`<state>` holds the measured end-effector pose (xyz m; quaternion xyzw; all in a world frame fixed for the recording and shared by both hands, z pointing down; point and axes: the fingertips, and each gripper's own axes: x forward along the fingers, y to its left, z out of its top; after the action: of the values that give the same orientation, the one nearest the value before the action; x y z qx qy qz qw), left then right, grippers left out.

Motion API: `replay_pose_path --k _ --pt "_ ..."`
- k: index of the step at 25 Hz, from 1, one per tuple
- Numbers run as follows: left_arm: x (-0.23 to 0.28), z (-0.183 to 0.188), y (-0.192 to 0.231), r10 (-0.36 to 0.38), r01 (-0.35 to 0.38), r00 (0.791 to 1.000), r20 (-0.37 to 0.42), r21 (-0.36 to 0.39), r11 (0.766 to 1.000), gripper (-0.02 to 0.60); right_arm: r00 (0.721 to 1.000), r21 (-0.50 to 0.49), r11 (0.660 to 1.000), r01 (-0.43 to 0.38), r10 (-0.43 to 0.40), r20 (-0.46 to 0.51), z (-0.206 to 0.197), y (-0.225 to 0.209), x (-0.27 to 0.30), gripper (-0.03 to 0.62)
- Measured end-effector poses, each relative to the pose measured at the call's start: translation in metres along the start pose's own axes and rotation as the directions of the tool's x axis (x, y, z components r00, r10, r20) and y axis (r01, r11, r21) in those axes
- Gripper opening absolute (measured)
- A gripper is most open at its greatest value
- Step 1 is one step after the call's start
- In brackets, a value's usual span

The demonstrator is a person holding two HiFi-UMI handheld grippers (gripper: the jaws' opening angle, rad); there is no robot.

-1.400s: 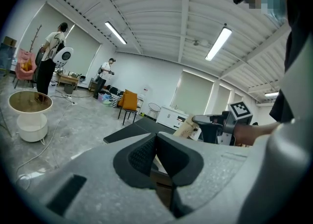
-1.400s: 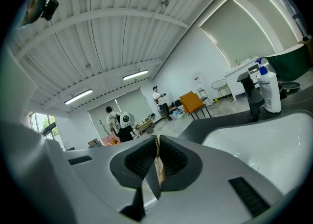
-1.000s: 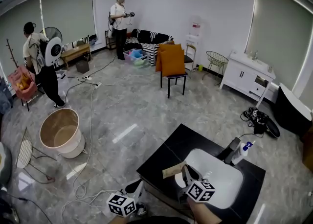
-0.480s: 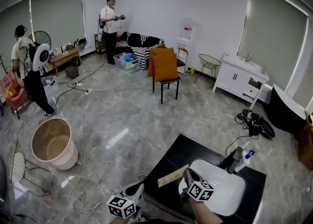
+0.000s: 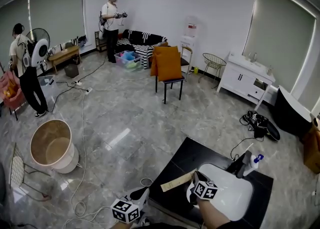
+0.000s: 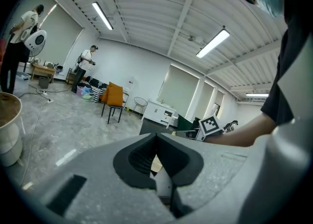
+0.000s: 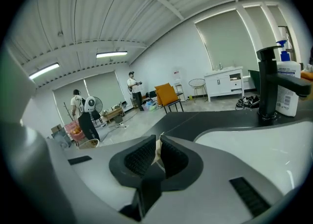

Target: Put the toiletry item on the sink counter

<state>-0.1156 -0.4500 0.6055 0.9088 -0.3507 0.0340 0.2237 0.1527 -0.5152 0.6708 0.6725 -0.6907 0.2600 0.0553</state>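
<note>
The toiletry item (image 5: 175,183) is a flat tan pack. It lies low over the left part of the black sink counter (image 5: 182,155), next to the white basin (image 5: 232,190). My right gripper (image 5: 192,176) grips its right end; in the right gripper view the pale edge shows between the pads (image 7: 158,150), and the jaws are opening. The black faucet (image 7: 266,86) and a white pump bottle (image 7: 287,88) stand beyond the basin. My left gripper (image 5: 142,192) hangs shut and empty off the counter's front left corner, its pads meeting in the left gripper view (image 6: 155,145).
On the floor to the left stand a tan bucket (image 5: 52,145) and a wire stool (image 5: 17,165), with cables trailing past. An orange chair (image 5: 167,65) and a white cabinet (image 5: 247,80) stand farther back. Two people stand at the far left and back.
The head view has shifted a little. My right gripper has stayed on the tan item, which now lies flatter and lower over the counter. The person at the left has stepped further left.
</note>
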Motion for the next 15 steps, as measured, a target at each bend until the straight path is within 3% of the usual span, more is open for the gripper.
replay_pose_path --k 5,15 --pt "-0.006 -0.003 0.006 -0.007 0.007 1.000 -0.017 0.004 1.000 0.000 0.998 -0.059 0.997 0.046 -0.048 -0.034 -0.009 -0.005 0.017 0.029" --pt "-0.017 -0.008 0.018 0.023 -0.023 0.999 -0.031 0.000 1.000 0.000 0.994 -0.179 0.982 0.057 -0.073 -0.082 -0.011 -0.003 0.041 0.043"
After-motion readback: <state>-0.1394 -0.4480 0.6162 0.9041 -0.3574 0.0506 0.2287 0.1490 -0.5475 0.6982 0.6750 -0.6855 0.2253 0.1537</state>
